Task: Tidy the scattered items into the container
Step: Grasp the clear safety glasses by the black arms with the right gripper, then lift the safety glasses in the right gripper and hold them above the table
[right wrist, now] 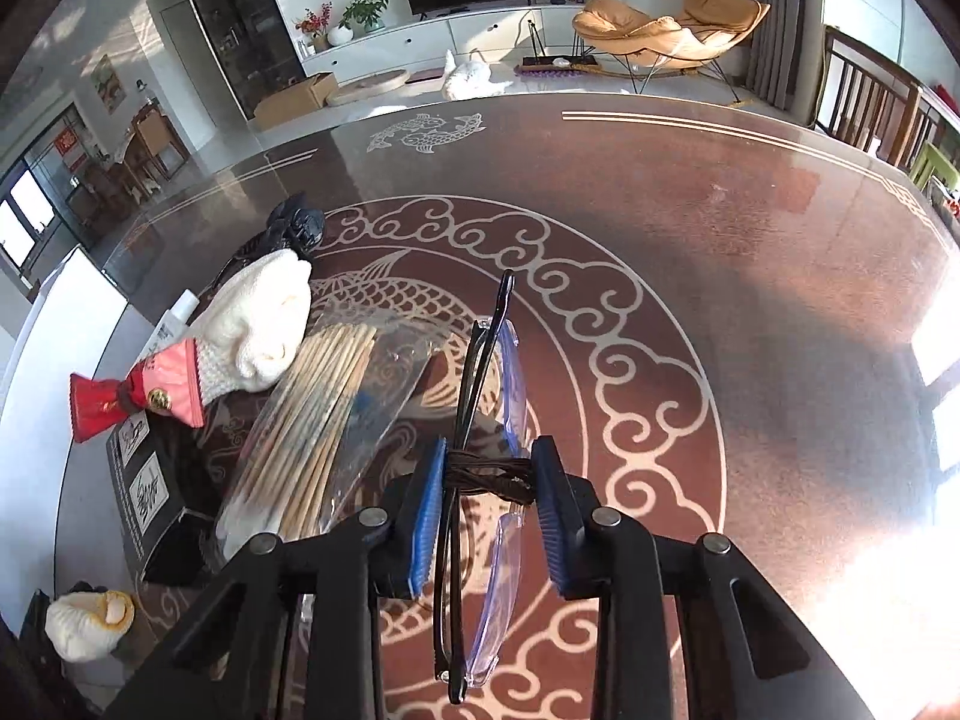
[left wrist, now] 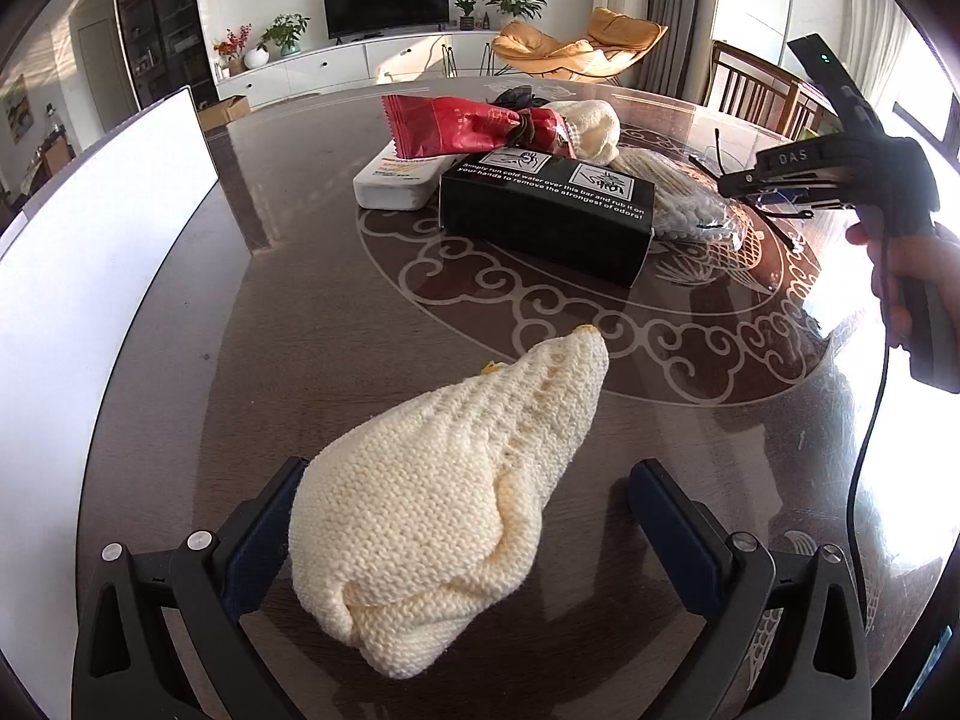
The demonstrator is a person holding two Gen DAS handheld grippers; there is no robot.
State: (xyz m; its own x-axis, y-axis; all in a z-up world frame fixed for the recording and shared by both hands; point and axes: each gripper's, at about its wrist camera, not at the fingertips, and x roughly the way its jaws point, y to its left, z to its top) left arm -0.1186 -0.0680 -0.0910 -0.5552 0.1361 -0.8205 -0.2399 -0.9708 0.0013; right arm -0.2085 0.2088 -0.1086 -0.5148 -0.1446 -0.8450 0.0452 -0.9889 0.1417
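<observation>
- Left wrist view: the left gripper (left wrist: 465,531) has its jaws spread wide, one on either side of a cream knitted sock (left wrist: 447,501) lying on the dark glass worktop (left wrist: 312,312). The left pad seems to brush the knit; the right pad stands apart, so nothing is pinched.
- The sock looks soft and light and will squash and droop. My judgement is to close across its thick rolled end, where there is most bulk.
- Further off lie a black box (left wrist: 543,216), a red snack packet (left wrist: 462,126), a white tube (left wrist: 399,177), a second cream sock (left wrist: 591,129) and a bag of cotton swabs (left wrist: 678,198), bunched together. The white container (left wrist: 90,276) stands at the left edge.
- The right gripper (left wrist: 780,177) shows at the far right, held by a hand (left wrist: 924,267).
- Right wrist view: the right gripper (right wrist: 489,501) is narrowed onto folded eyeglasses (right wrist: 480,480), its blue pads pressing the stacked temples and lens frame.
- The eyeglasses are thin, stiff and fragile, with slippery lenses. The grip at the folded middle looks sensible; a gentle squeeze is wise.
</observation>
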